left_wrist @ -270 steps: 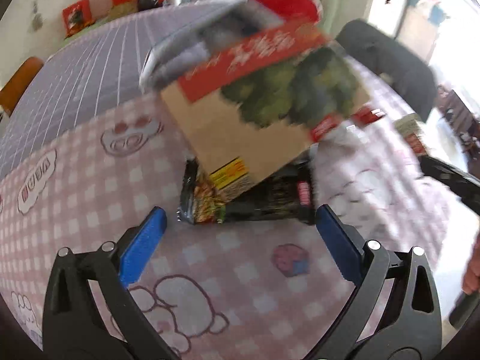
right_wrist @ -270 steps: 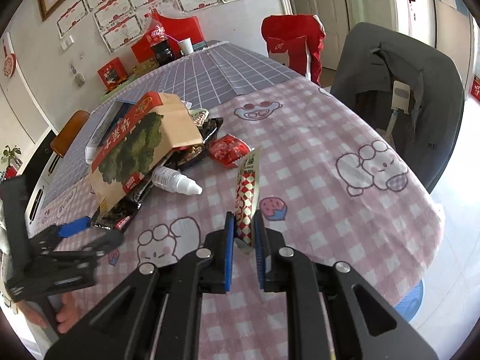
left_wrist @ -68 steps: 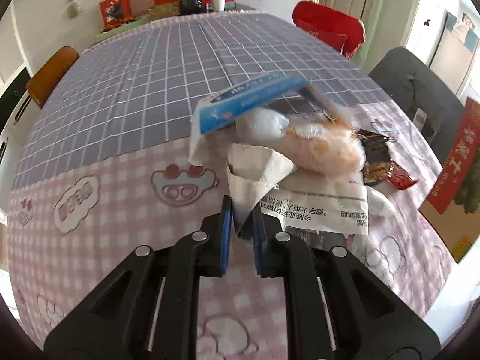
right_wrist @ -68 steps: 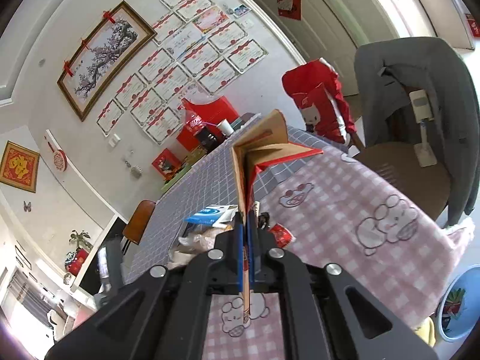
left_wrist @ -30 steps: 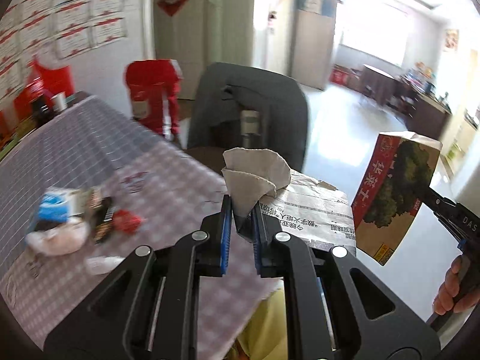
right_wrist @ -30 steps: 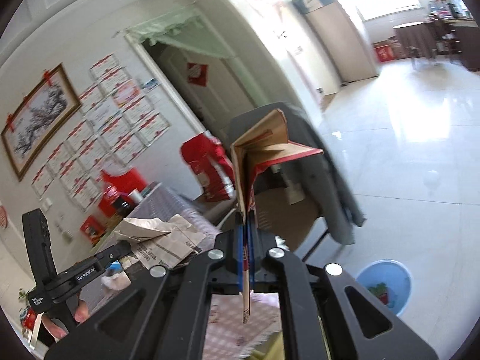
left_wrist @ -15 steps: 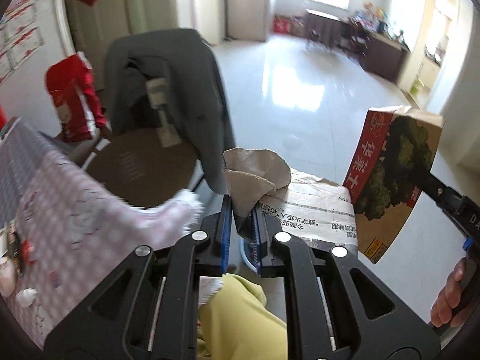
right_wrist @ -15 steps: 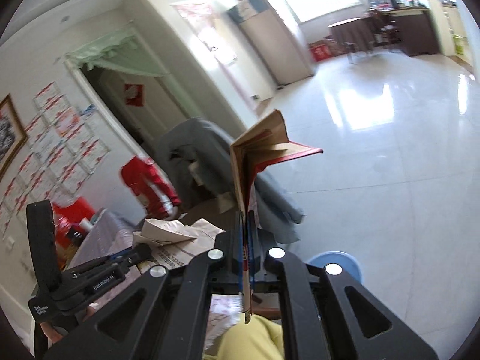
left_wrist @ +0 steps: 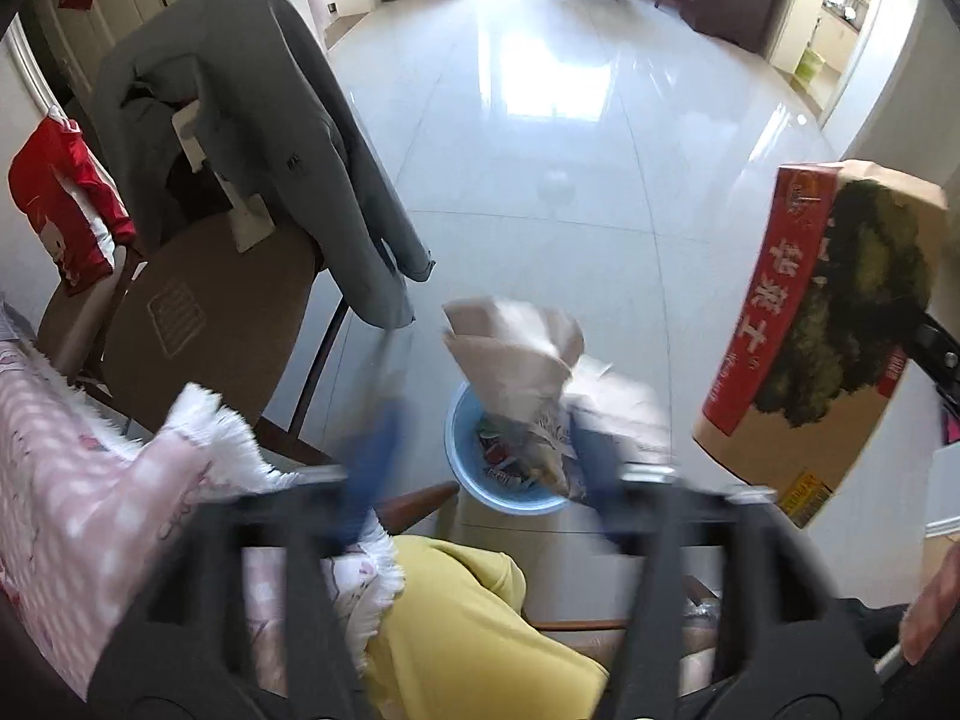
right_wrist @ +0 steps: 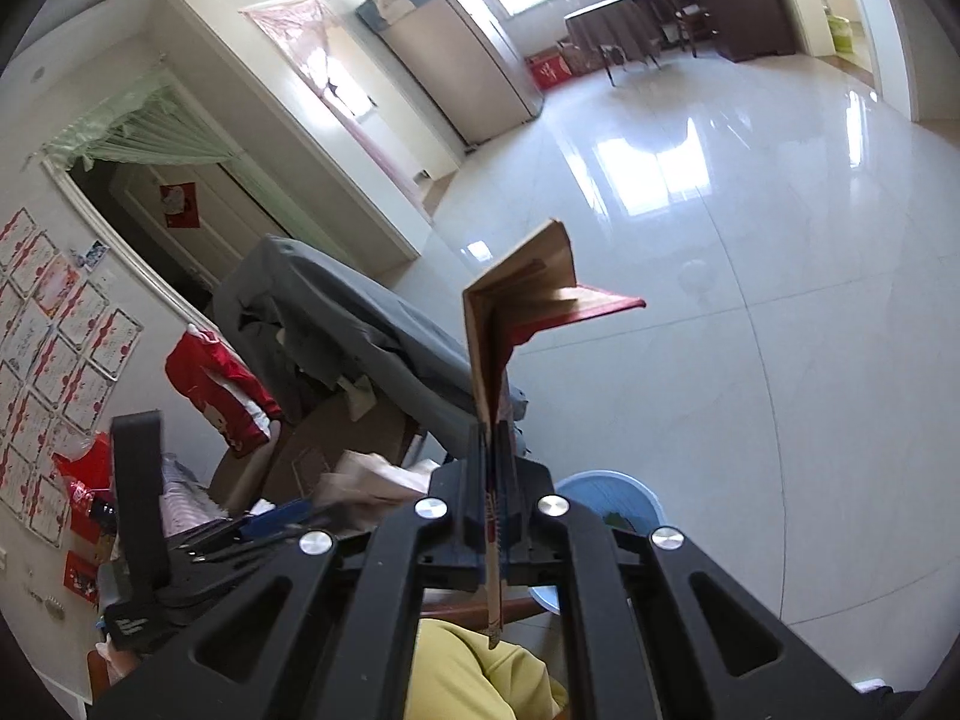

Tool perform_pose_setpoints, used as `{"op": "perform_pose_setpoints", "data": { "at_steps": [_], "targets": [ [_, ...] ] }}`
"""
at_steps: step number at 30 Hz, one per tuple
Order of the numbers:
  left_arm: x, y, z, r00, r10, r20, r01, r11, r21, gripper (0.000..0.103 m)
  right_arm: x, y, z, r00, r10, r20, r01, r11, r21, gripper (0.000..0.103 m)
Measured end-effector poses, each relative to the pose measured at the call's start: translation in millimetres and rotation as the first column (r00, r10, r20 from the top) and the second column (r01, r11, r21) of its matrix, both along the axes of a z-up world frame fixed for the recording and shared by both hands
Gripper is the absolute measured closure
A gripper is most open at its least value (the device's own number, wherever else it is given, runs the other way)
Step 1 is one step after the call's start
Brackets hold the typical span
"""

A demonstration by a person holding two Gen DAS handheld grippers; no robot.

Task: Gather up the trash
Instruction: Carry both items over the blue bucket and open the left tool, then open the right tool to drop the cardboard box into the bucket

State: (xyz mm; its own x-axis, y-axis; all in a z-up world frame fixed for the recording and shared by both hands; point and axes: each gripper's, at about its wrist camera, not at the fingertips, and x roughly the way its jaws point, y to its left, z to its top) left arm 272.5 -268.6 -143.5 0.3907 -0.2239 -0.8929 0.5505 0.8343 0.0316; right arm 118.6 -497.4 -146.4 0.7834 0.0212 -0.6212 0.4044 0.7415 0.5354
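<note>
- The left gripper [left_wrist: 480,456] has its jaws opening, blue pads blurred and spread apart; the crumpled paper [left_wrist: 516,360] sits between them, and no pad can be seen pressing on it.
- The right gripper [right_wrist: 495,480] is clamped tight on the lower edge of a flattened cardboard box [right_wrist: 510,324], which stands upright out of the jaws.
- Landmark: the blue bin [left_wrist: 480,480] on the pale tiled floor [left_wrist: 570,120].
- The crumpled paper hangs directly above the blue bin, its lower end overlapping the rim in the left wrist view; wrappers already lie inside.
- The cardboard box [left_wrist: 822,324] is up and to the right of the bin in that view, clear of it.
- A chair draped with a grey jacket [left_wrist: 240,120] stands to the left of the bin, well apart from it.
- The fringed corner of a pink checked tablecloth [left_wrist: 90,480] lies left of the bin, nearer the camera.
- Yellow clothing [left_wrist: 468,630] of the person shows just below the bin.
- In the right wrist view the bin [right_wrist: 624,498] peeks out just right of the closed jaws.
</note>
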Motion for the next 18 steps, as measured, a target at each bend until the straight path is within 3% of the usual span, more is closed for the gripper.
{"op": "perform_pose_setpoints", "data": {
  "at_steps": [5,14,17,18],
  "targets": [
    [11,3,-12,0.999,0.037,0.005,-0.038,0.998,0.046,0.039,13,4,-9,0.999,0.007,-0.035,-0.007,1.000,0.002,0.100],
    [14,39,2,0.991,0.122,0.050,-0.124,0.992,0.031,0.038,76,29,-42,0.982,0.083,-0.172,-0.089,0.996,-0.027,0.099],
    [16,53,7,0.986,0.154,0.062,-0.156,0.988,0.019,0.038,97,41,-56,0.965,0.147,-0.219,-0.155,0.988,-0.018,0.092],
    [17,56,8,0.985,0.161,0.062,-0.163,0.986,0.019,0.038,102,44,-58,0.958,0.153,-0.243,-0.163,0.986,-0.021,0.074]
  ]
}}
